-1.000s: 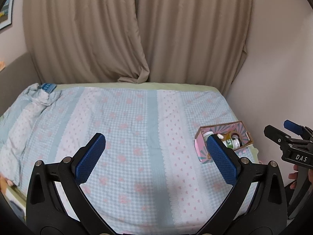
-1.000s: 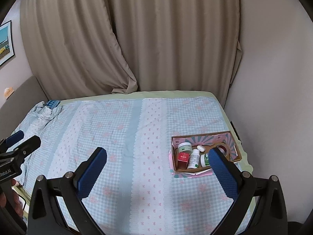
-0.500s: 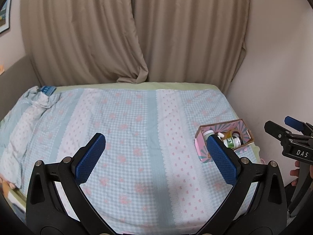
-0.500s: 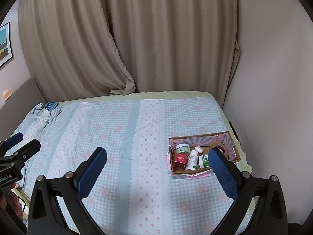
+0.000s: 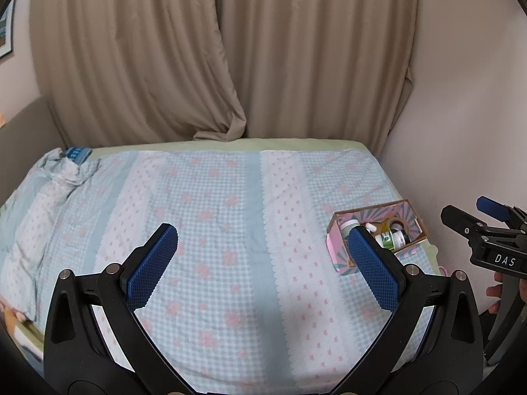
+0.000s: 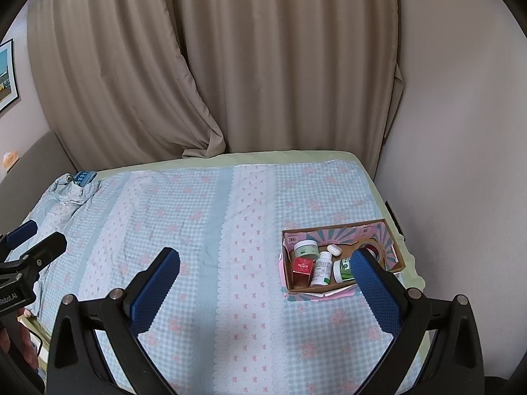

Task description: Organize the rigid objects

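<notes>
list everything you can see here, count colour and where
bed cover: 1, light blue and white check with pink flowers, spread over the bed
cardboard box: 1, brown with pink patterned sides, right side of the bed near the wall
round jar: 1, pale green with white lid, back left in the box
small red box: 1, red, front left in the box
white bottle: 1, white, in the box beside the red box
green-label jar: 1, green and white, lying in the box, partly hidden
small white case: 1, white, middle of the box
tape roll: 1, brownish, right end of the box
curtains: beige, behind the bed
left gripper: open, empty
right gripper: open, empty
</notes>
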A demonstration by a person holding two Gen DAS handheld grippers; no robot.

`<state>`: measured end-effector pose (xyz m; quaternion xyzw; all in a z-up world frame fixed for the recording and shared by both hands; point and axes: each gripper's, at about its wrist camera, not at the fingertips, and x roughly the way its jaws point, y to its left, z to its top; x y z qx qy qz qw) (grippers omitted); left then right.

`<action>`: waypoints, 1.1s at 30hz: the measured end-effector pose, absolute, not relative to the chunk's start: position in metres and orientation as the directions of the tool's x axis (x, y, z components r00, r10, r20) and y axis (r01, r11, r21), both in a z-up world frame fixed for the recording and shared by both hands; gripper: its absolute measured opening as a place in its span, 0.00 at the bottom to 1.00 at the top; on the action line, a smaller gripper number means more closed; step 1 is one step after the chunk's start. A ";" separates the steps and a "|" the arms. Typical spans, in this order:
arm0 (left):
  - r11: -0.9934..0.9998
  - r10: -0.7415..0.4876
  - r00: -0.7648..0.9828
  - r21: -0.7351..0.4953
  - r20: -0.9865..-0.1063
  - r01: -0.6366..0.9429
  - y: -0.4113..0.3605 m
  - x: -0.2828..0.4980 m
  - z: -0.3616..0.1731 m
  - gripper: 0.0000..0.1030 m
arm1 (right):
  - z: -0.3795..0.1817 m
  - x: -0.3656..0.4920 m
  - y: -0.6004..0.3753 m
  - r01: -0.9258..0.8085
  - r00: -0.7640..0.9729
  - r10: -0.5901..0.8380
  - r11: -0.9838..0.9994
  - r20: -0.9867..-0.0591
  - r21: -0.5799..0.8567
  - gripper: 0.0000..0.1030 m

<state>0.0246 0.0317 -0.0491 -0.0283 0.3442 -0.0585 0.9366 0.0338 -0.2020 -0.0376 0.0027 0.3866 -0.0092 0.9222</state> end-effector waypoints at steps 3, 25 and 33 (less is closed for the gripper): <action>0.991 -0.131 0.754 -0.094 -0.644 0.092 0.032 0.027 -0.050 1.00 | -0.038 0.035 -0.200 0.023 0.701 -0.017 1.000 -0.713 -0.001 1.00; 0.991 -0.134 0.752 -0.093 -0.645 0.097 0.035 0.036 -0.052 1.00 | -0.038 0.049 -0.193 0.013 0.704 -0.020 1.000 -0.710 -0.015 1.00; 0.993 -0.119 0.744 -0.085 -0.658 0.083 0.036 0.048 -0.054 1.00 | -0.039 0.052 -0.192 0.014 0.704 -0.023 1.000 -0.709 -0.018 1.00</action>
